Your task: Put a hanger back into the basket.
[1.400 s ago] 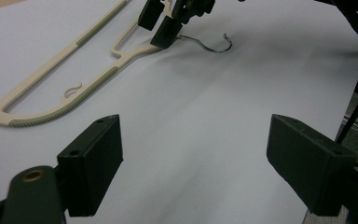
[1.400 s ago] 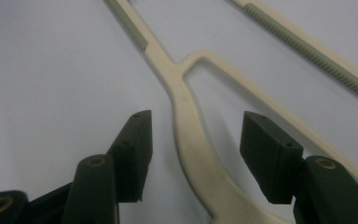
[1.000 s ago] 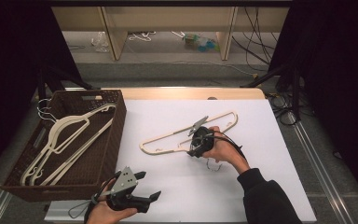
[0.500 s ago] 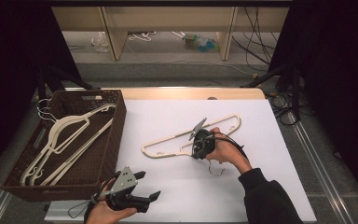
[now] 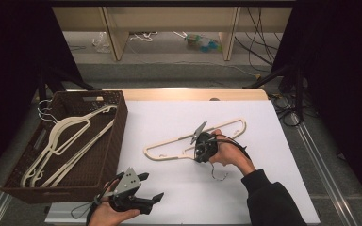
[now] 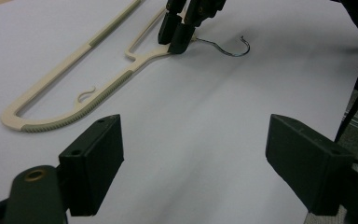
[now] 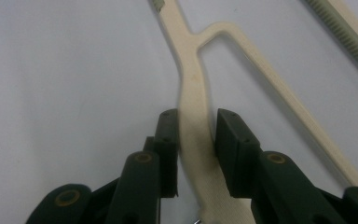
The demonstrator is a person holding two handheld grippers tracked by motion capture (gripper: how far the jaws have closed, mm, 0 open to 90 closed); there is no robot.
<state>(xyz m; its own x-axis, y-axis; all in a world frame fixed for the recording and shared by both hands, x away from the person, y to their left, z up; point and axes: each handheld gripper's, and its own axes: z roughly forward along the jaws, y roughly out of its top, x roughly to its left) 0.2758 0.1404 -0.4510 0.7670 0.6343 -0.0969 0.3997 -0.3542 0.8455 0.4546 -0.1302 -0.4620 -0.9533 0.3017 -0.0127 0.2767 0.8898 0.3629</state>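
Note:
A cream plastic hanger (image 5: 174, 140) lies flat on the white tabletop, its wire hook (image 5: 219, 176) pointing toward the person. My right gripper (image 5: 198, 157) points down at the hanger's neck. Its jaws have just been closing with the neck between them. In the right gripper view the hanger (image 7: 193, 79) runs between the two pads of the right gripper (image 7: 196, 130), which press on its sides. My left gripper (image 5: 150, 187) hovers near the table's front edge. The left gripper (image 6: 196, 144) is open with nothing between its jaws, facing the hanger (image 6: 107, 90) and the right gripper (image 6: 177, 43).
A dark woven basket (image 5: 118, 136) stands at the table's left side with several cream hangers (image 5: 66, 141) inside. Cables and shelving lie on the floor beyond the far edge. White tabletop (image 5: 273, 165) stretches right of the hanger.
The right gripper's jaws have narrowed around the hanger's neck. Both hands have stayed where they were, and the hanger has not shifted.

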